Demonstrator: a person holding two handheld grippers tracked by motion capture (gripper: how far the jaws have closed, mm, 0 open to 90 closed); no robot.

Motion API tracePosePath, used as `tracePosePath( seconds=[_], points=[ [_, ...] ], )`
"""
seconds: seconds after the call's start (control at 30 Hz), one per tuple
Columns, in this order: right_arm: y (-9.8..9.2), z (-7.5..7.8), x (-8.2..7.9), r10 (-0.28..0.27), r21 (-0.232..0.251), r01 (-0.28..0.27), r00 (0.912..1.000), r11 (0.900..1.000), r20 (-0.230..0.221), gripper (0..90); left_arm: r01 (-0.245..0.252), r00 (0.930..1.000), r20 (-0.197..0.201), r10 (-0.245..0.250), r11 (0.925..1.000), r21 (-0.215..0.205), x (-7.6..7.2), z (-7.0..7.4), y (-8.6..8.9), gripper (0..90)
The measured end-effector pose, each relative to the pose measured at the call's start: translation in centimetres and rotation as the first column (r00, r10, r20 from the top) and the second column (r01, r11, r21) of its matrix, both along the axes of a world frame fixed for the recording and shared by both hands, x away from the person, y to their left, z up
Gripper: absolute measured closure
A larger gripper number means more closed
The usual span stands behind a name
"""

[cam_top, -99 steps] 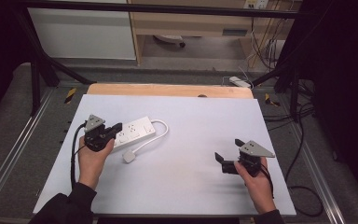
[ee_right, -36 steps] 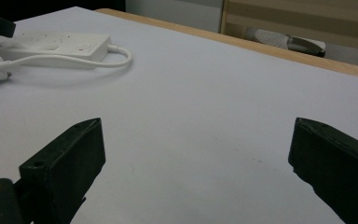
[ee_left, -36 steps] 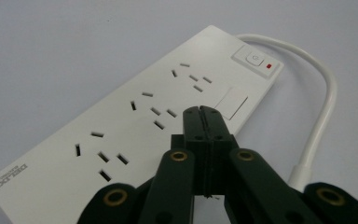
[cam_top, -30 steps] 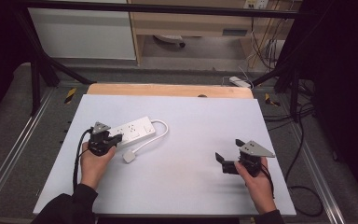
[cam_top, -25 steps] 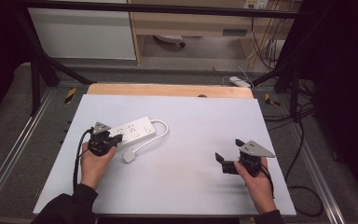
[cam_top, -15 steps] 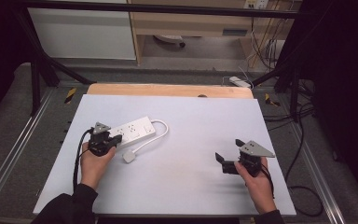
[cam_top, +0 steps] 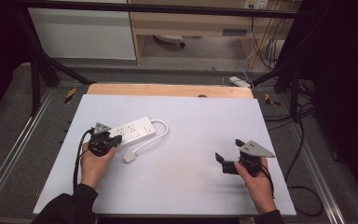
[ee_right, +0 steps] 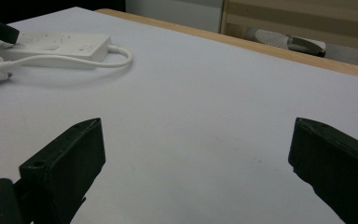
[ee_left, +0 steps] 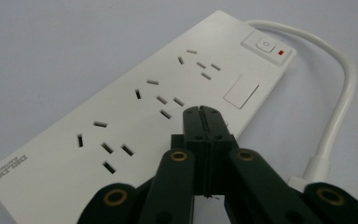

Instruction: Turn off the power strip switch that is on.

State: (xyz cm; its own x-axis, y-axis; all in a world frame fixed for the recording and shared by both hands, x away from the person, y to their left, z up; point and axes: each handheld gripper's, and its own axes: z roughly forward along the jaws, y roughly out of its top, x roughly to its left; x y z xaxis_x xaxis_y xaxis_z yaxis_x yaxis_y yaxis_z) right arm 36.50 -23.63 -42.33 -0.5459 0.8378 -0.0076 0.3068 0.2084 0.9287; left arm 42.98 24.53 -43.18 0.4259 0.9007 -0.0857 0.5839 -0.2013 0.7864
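One white power strip [cam_top: 131,132] lies on the tabletop [cam_top: 196,121] toward its left edge, showing three socket groups, one switch and one cord [cam_top: 154,135] looping to a single plug [cam_top: 129,157] beside it. The left gripper [ee_left: 201,110] has its jaws pressed together with nothing between them, the tips over the strip's near edge, possibly touching it. The right gripper [cam_top: 220,159] sits near the right front corner, jaws wide apart and empty.

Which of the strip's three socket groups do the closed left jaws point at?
The middle group on the power strip: the left gripper, jaws shut and empty, has its tips just beside it. The other groups sit toward the switch end and the logo end.
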Motion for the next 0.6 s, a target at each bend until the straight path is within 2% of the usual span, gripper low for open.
tracePosePath(
  seconds=[0.6],
  points=[
    [0.01, -0.01, -0.03, 0.000, 0.000, 0.000, 1.0000, 1.000, -0.002, 4.1, 0.002, 1.0000, 0.004, -0.002, 1.0000, 0.002, 0.03, -0.15, 0.11, 90.0]
  ],
)
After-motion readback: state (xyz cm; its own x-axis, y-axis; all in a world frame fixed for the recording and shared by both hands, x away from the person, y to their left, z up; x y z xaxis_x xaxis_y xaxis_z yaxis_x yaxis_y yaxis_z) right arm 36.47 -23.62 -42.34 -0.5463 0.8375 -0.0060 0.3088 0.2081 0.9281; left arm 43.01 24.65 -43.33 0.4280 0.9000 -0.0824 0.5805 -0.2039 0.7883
